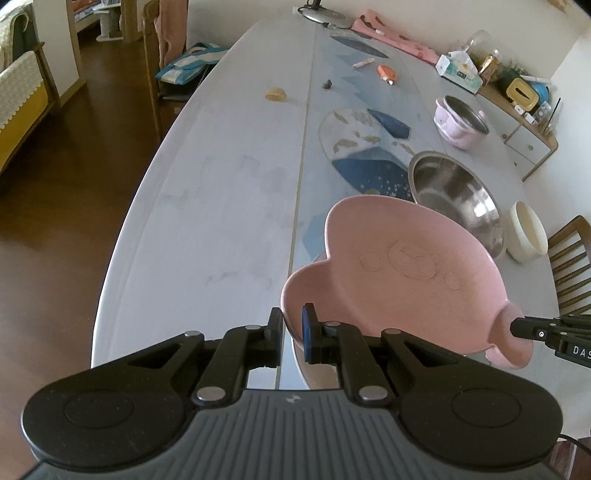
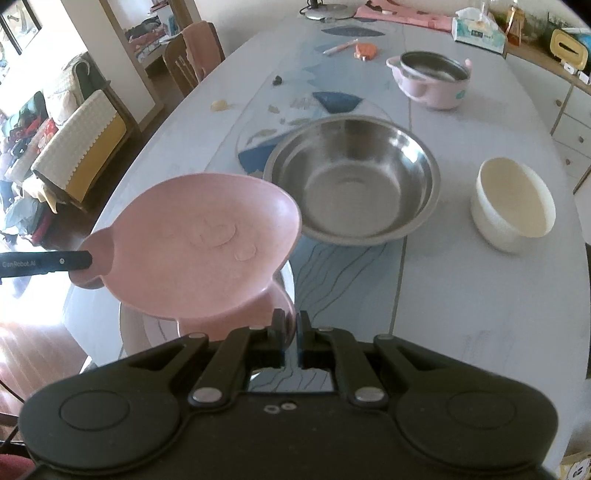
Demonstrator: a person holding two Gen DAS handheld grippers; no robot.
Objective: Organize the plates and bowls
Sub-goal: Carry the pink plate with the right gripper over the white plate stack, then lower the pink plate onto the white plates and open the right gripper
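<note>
A pink animal-shaped plate (image 1: 402,266) with two ear tabs hangs above the table, held from both sides. My left gripper (image 1: 291,328) is shut on one ear tab. My right gripper (image 2: 291,328) is shut on the other ear tab of the pink plate (image 2: 199,251). Each gripper's tip shows in the other view, the right gripper (image 1: 517,328) at the far tab and the left gripper (image 2: 86,260) likewise. Just beyond the plate stands a large steel bowl (image 2: 351,181), with a cream bowl (image 2: 513,203) to its right. Farther back sits a pink pot with a steel insert (image 2: 432,81).
The long pale table (image 1: 221,206) carries a blue patterned runner (image 2: 347,295), a tissue box (image 2: 478,31), an orange item (image 2: 365,50) and small bits at the far end. Wooden chairs (image 1: 570,258) stand at the sides. A cabinet (image 2: 572,122) lines the right wall.
</note>
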